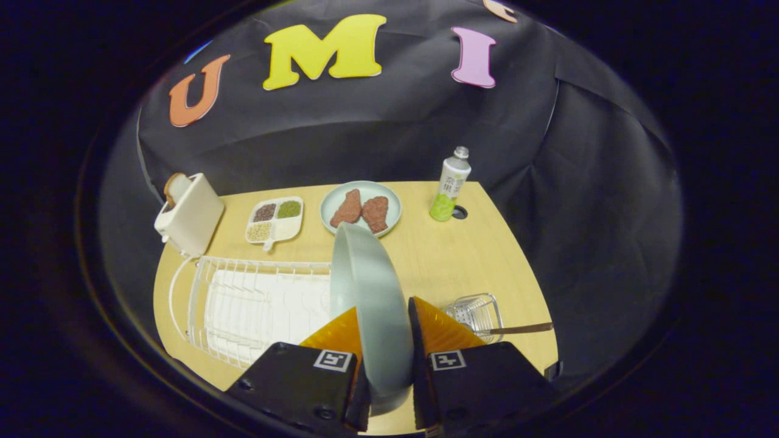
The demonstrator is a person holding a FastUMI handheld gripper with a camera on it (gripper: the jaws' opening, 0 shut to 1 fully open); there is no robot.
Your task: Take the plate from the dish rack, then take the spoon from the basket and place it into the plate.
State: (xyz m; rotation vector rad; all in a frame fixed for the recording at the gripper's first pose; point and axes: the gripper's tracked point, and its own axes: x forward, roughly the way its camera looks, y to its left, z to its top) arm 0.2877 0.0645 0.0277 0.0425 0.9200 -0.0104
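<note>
plate (371, 298) standing on edge between my claw (384, 331) fingers, both clamping rim. i'm holding it over dish rack (255, 304) edge. aiming for bare table (462, 261) ahead, tilting flat slowly, keeping clear of basket (478, 313) with spoon (517, 329) just right of fingers.

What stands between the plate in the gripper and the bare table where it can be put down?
Nothing visible. The gripper is shut on the grey-green plate, held on edge. The dish rack lies to its left, the wire basket with the spoon to its right, and bare table lies ahead.
</note>
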